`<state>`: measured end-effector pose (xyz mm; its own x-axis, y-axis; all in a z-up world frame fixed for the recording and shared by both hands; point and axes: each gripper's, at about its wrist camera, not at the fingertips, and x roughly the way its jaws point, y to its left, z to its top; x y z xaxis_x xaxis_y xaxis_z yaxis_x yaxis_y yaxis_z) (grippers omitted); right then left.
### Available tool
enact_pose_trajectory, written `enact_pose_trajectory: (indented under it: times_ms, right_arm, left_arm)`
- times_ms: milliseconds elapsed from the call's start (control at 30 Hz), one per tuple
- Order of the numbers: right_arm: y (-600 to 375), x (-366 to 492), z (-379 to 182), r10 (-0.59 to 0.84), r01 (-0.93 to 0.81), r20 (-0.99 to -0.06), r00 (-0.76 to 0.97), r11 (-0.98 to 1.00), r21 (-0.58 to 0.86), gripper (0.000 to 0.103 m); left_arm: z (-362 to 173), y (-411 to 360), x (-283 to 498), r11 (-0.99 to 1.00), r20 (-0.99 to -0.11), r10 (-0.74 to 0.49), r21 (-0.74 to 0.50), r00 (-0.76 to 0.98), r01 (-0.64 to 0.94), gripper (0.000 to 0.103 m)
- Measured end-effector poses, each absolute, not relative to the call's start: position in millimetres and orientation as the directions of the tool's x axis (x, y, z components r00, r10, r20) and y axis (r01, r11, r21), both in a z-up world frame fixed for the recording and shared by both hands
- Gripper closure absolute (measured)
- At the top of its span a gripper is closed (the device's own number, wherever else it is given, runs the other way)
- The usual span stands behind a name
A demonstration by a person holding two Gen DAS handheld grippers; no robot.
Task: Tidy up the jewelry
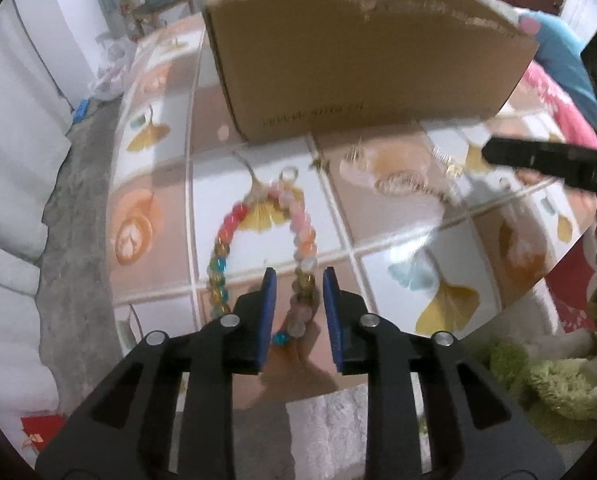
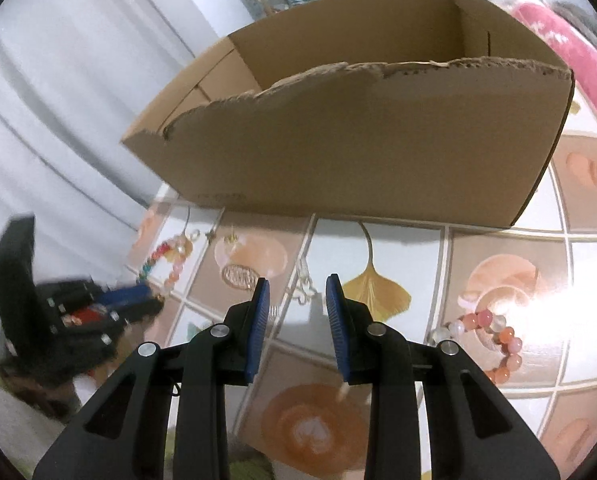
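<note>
The left tool [image 1: 298, 276] stands open astride one side of a multicoloured bead bracelet [image 1: 226, 240] on the table [image 1: 398, 248], pads not pressing it. The right tool [image 2: 296, 284], also open and empty, hovers over a small silver piece [image 2: 304, 290]. The beads look round and slick, so a closing pinch may squirt them sideways. I count two bead bracelets, the second a pink one [image 2: 494, 344], one oval gold brooch [image 2: 240, 276], and one torn cardboard box [image 2: 358, 152].
</note>
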<state>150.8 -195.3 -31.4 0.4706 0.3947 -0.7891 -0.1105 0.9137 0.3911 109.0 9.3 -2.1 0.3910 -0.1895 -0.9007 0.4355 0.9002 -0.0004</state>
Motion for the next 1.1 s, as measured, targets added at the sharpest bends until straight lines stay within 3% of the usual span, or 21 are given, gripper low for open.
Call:
enact_pose_trajectory:
  times_ms: [467,1000,1100]
  right_arm:
    - [-195.5,137.8,-39.8,0.372,-0.117,-0.821,0.434,0.926,0.358,0.074]
    - [-212.3,140.5,-40.4,0.367,-0.091,-0.817,0.444,0.926,0.367,0.074]
    - [-214.1,141.6,-40.6,0.370,-0.089,-0.816,0.445,0.925,0.371,0.074]
  left_arm:
    - [-6.1,-57.5,116.5,0.765,-0.850,-0.402,-0.107,0.341,0.635,0.078]
    - [-21.9,-105.7,111.4,0.603,-0.853,-0.421,-0.009,0.309,0.798,0.078]
    - [-22.0,-107.8,110.5,0.589,-0.856,-0.406,0.023,0.320,0.808,0.086]
